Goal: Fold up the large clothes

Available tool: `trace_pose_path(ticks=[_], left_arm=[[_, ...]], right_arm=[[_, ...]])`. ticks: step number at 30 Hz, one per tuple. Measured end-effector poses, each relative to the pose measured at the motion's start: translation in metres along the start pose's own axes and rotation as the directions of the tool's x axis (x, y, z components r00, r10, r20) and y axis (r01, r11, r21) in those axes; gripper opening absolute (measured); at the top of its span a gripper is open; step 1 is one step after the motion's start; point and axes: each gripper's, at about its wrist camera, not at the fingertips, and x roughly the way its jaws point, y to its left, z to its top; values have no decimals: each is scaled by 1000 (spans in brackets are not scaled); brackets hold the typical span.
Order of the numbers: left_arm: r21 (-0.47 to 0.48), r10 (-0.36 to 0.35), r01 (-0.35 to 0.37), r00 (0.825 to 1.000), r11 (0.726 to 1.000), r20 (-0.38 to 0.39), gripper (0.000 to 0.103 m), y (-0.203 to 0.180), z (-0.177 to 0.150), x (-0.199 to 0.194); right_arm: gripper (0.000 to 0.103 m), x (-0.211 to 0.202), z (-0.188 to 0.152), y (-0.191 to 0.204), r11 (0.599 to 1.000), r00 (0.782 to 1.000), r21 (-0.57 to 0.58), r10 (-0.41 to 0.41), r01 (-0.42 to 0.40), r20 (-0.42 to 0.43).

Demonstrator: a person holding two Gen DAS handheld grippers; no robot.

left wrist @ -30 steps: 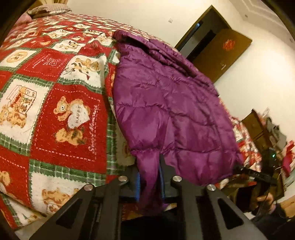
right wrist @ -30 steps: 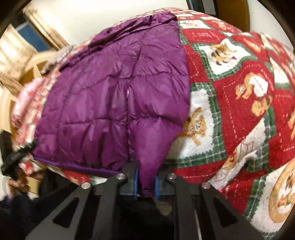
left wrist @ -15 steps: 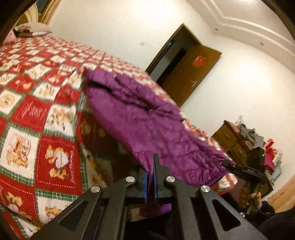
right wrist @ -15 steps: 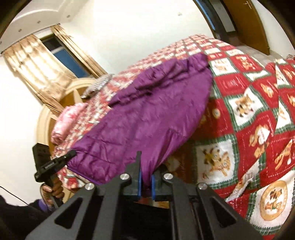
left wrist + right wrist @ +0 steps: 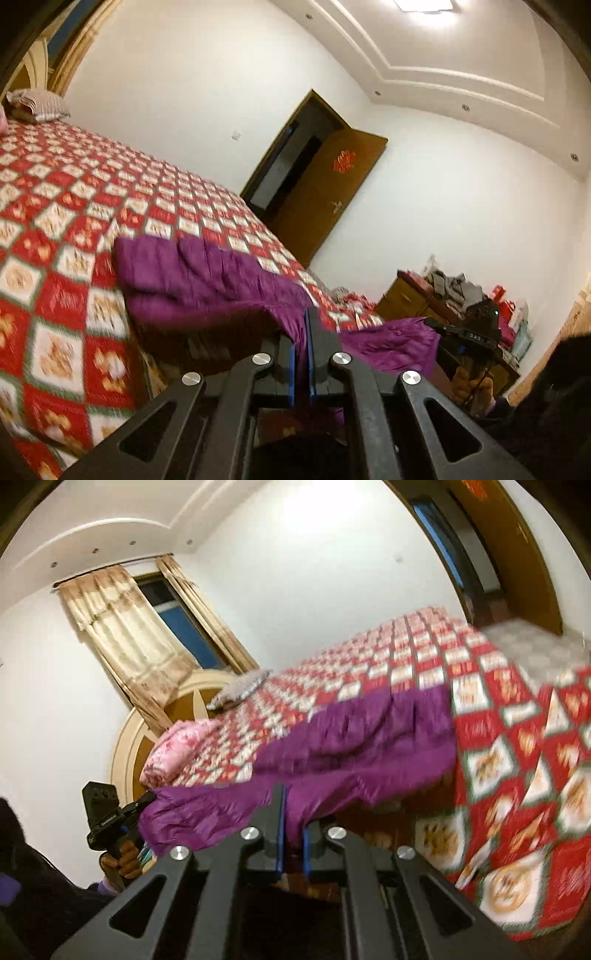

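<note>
A purple quilted jacket [image 5: 207,280] lies across the near edge of the bed, its lower hem lifted off the quilt and stretched between both grippers. My left gripper [image 5: 302,343] is shut on one corner of the hem, with fabric pinched between the blue pads. My right gripper [image 5: 293,812] is shut on the other corner of the jacket [image 5: 351,746]. Each gripper shows in the other's view: the right one [image 5: 476,336] at the far right, the left one [image 5: 110,819] at the lower left in a hand. The upper jacket rests bunched on the bed.
The bed carries a red, green and white bear-patterned quilt [image 5: 55,229]. A grey pillow [image 5: 240,690] and a folded pink blanket [image 5: 173,749] lie near the headboard. An open brown door [image 5: 325,199] and a cluttered wooden dresser [image 5: 417,299] stand beyond the bed.
Both grippers have risen with the hem still pinched, lifting the jacket's lower part off the bed edge. Both views have tipped up from the quilt to the walls and ceiling.
</note>
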Motion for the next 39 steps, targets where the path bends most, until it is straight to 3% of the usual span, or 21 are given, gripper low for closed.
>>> trace_pose_path(ticks=[6,9,13,17,19,23,27,31,34,35,37,38,39], left_arm=[[-57,80,-79,997,995,21,4,37,69,50],[-49,166,-166,986,985,-12,4,66,97,101],[-59,271,-275,960,960,-75,4,114,118,173],[-72,367,-380,919,922,-146,4,163,116,232],[-61,437,-455,879,888,-189,4,193,107,258],[-84,508,-540,826,837,-244,4,240,90,285],[-99,522,-563,809,821,-269,7,258,75,296],[-145,488,-540,825,829,-284,8,270,67,304],[-258,407,-481,866,838,-291,8,282,72,297],[-303,366,-448,884,841,-291,8,286,76,291],[-349,318,-399,909,848,-268,13,287,87,280],[-361,298,-372,923,855,-244,20,284,94,271],[-360,294,-362,928,860,-230,25,280,101,265]], right_arm=[[10,36,66,-15,1000,998,-23,-4,5,62],[10,80,104,-42,1000,998,-4,-22,22,54],[10,164,144,-94,992,993,40,-118,118,4],[10,234,156,-145,975,979,96,-194,200,-62],[10,266,152,-168,963,968,118,-234,244,-97],[11,307,141,-195,942,942,107,-301,317,-147],[12,337,125,-218,907,900,62,-401,417,-171],[13,362,108,-232,889,875,42,-439,456,-205],[16,367,109,-232,890,871,32,-438,456,-224],[23,364,111,-235,902,883,59,-404,428,-238],[47,352,114,-246,924,925,173,-295,340,-241],[69,343,116,-251,925,946,243,-240,291,-218],[82,330,119,-252,921,963,300,-202,249,-178]])
